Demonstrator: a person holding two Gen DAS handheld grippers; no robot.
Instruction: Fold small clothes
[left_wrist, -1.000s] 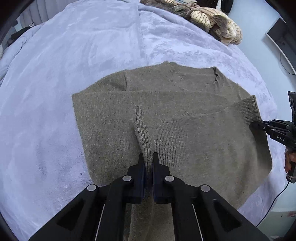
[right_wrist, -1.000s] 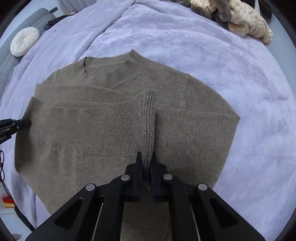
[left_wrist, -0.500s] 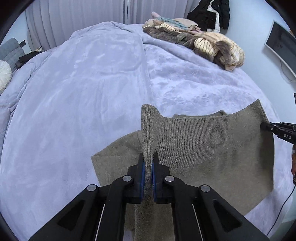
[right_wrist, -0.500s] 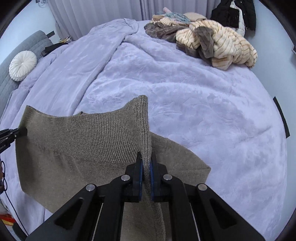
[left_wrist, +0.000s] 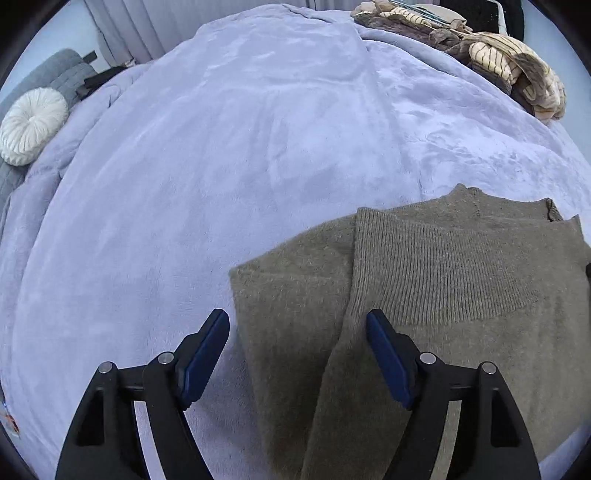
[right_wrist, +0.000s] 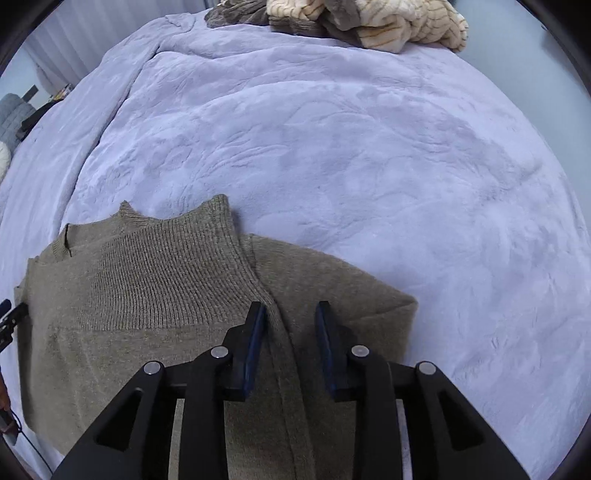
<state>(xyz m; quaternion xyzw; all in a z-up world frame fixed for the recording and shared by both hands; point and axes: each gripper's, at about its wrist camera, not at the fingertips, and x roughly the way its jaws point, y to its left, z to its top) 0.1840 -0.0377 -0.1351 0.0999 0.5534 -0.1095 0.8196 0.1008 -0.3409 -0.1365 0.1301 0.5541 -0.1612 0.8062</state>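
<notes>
An olive-brown knit sweater (left_wrist: 424, 295) lies folded on the lavender blanket (left_wrist: 221, 166), its ribbed hem laid over the top near the collar. My left gripper (left_wrist: 297, 325) is open wide, its jaws straddling the sweater's left edge, holding nothing. In the right wrist view the sweater (right_wrist: 166, 295) lies at the lower left. My right gripper (right_wrist: 290, 314) is open, its jaws on either side of the ribbed hem edge, which lies loose between them. The left gripper's tip (right_wrist: 11, 317) shows at the sweater's far left side.
A pile of striped cream and brown clothes (left_wrist: 509, 70) sits at the bed's far right, also in the right wrist view (right_wrist: 369, 18). A round white cushion (left_wrist: 33, 125) rests on a grey sofa at left. The blanket (right_wrist: 369, 147) stretches beyond the sweater.
Both grippers carried the sweater's hem up and forward over the body, laid it down near the collar, and opened, letting go of the fabric.
</notes>
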